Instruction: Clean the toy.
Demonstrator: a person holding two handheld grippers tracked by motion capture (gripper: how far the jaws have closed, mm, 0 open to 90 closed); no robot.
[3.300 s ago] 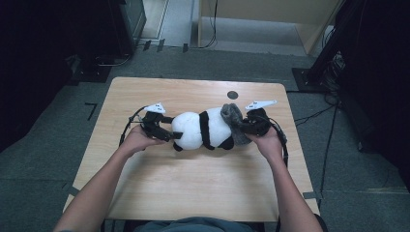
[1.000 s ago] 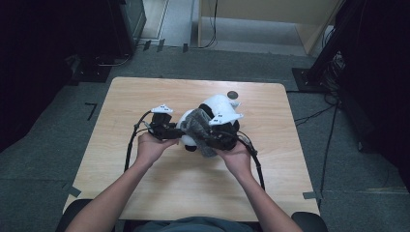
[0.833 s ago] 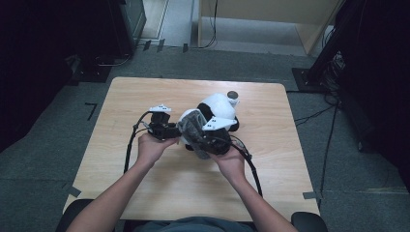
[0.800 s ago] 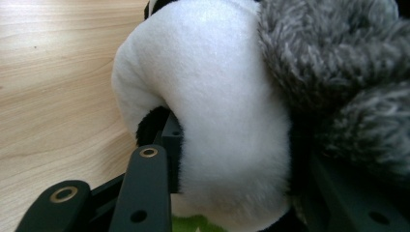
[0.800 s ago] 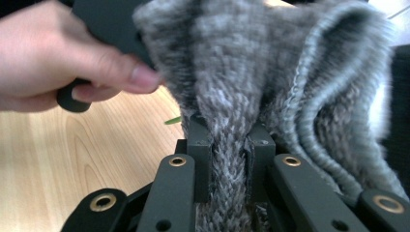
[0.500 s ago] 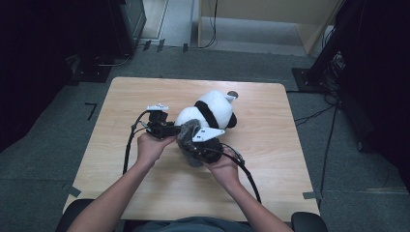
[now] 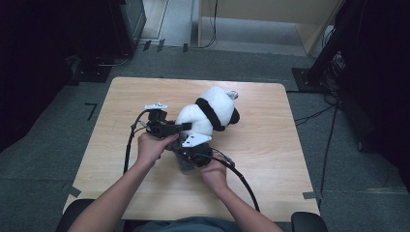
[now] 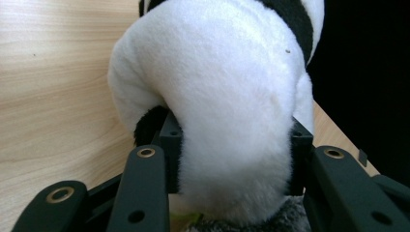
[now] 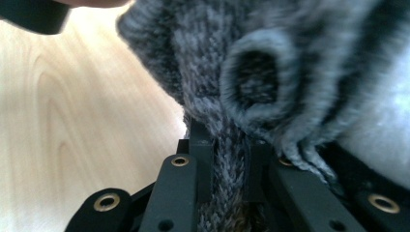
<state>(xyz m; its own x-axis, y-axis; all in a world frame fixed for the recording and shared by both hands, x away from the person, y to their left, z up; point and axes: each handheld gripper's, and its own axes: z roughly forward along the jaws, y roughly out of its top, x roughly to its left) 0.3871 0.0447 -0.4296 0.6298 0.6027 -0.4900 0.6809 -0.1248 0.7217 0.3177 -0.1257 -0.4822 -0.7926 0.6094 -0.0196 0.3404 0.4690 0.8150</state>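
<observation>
A black-and-white plush panda (image 7: 208, 113) lies mid-table, its head toward the far right. My left gripper (image 7: 186, 126) is shut on a white, rounded end of the panda (image 8: 222, 72), and its pads (image 8: 170, 140) press into the fur on both sides. A grey knit piece (image 7: 185, 163) lies bunched at the panda's near side. My right gripper (image 7: 189, 155) is shut on a fold of that knit (image 9: 203, 58), low over the table. In the right gripper view the pads (image 9: 200, 159) pinch a narrow strip of it.
The wooden table (image 7: 270, 145) has bare room at right and along the far edge. Black cables (image 7: 241, 181) trail from both grippers toward the near edge. Dark equipment and cables stand on the floor around the table.
My right gripper has come down toward the near edge with the grey knit in its jaws. The panda's head has swung toward the far right. My left hand has stayed in place.
</observation>
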